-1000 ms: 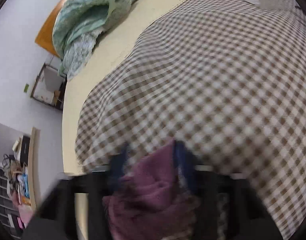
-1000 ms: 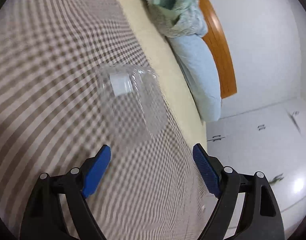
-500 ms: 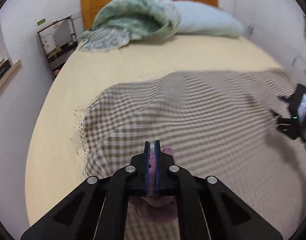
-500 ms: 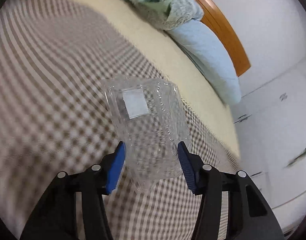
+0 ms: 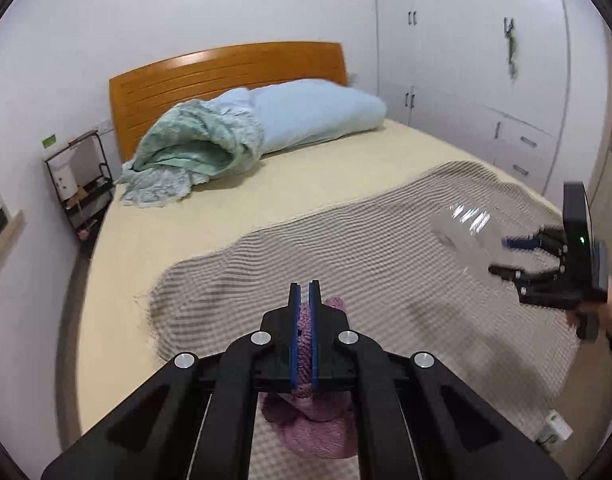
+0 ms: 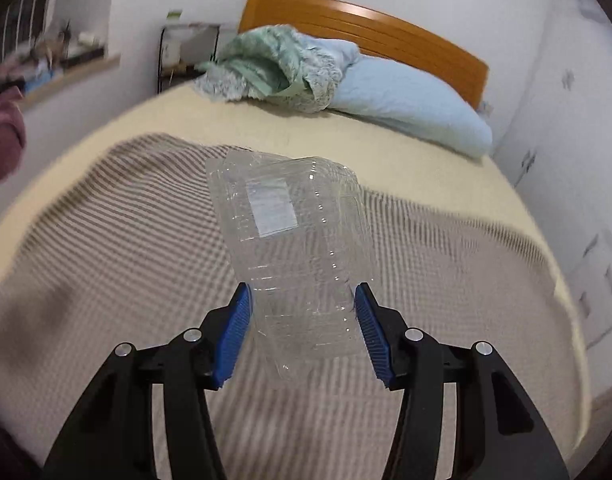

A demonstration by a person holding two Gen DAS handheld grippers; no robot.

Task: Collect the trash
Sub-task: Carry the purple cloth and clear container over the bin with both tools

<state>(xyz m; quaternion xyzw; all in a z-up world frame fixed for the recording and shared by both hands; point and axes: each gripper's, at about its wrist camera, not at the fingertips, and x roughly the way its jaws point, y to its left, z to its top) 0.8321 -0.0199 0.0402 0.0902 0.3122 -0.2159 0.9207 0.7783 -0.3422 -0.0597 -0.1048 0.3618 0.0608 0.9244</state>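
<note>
Right fingers (image 6: 242, 320) pinch the clear container (image 6: 294, 256); left fingers (image 5: 315, 320) clamp the purple cloth (image 5: 318, 420).

One clear container (image 6: 294, 248), one purple cloth (image 5: 310, 420) (both held)

In the left wrist view, the blanket (image 5: 366, 256) lies across the bed's (image 5: 210, 232) lower half, with the pillow (image 5: 318, 116) and 1 crumpled cover (image 5: 186, 148) before the headboard (image 5: 226, 68) at upper centre. The rack (image 5: 80, 184) stands at left, the wardrobe (image 5: 486, 60) at right.
</note>
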